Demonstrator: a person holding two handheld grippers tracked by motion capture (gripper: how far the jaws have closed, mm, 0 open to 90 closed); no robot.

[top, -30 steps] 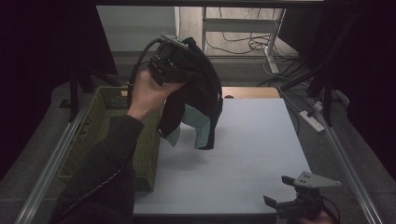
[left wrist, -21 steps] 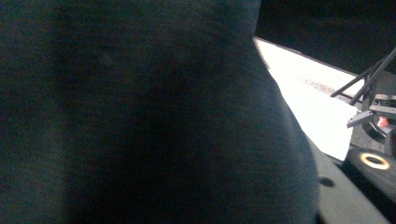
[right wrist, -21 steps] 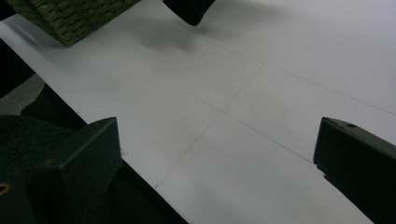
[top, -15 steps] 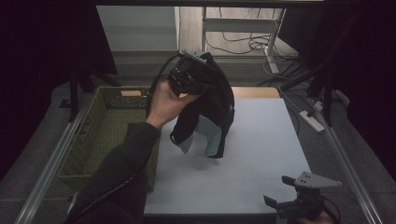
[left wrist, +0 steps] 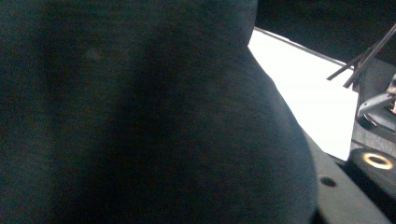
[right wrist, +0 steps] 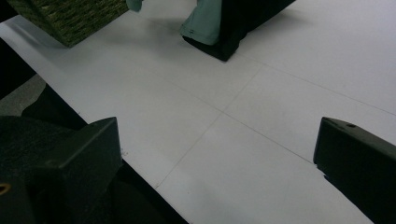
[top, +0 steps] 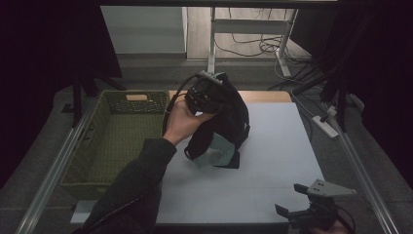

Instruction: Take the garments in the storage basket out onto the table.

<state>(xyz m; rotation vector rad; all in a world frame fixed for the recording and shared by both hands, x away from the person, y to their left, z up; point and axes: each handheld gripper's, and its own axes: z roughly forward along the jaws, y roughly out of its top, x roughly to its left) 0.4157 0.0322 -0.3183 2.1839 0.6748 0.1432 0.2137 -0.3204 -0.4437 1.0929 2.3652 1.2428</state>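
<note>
**Dark garment lifted, basket behind it**

The left gripper (top: 207,92) is raised over the table with a dark garment (top: 229,122) draped on it. The cloth hides the jaws, so I cannot tell if they pinch it or are only covered. A pale green lining (top: 219,152) hangs at the bottom, and the lowest corner touches the white table (top: 272,180) just under this gripper. The green basket (top: 117,136) stands beside the holding hand (top: 182,122), on its outer side. The right gripper (top: 311,212) waits low at the near edge, well apart from the garment, with its jaws spread wide and holding nothing. My judgement: the garment is out of the basket but not yet laid flat. Spreading or folding seems left to do.
</note>
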